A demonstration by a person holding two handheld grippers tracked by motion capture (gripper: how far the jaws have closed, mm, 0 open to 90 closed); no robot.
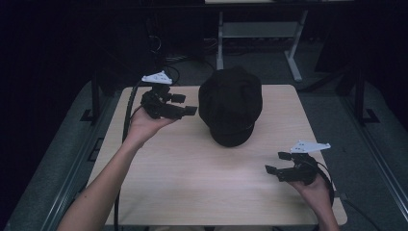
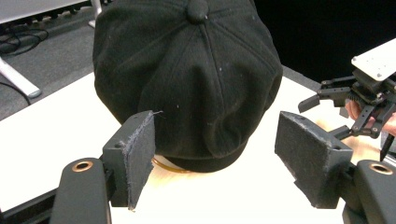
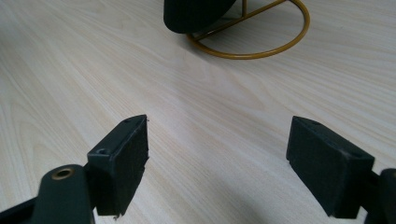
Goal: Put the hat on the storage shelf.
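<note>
Newsboy cap, black and soft with a button on top, sits on a gold wire stand toward the far middle of the bench, its short brim facing the person. Starting at the left, the left tool hovers just beside the cap's side, apart from it, with its jaws spread wide and nothing between them; the left gripper view shows the cap's crown straight ahead of the two pads. To do this approach well, I judge that the left tool should come in level and low enough to catch a fold of the fabric near the band, not the puffed top, which would likely just dent and slip. Closing gently matters, since a hard shove could tip the light wire stand. Farther right, the right tool rests near the front right corner of the bench, well apart from the cap, its jaws also wide and empty. It seems well placed to come in from the other side and steady the cap or the stand's ring while the left one takes hold.
</note>
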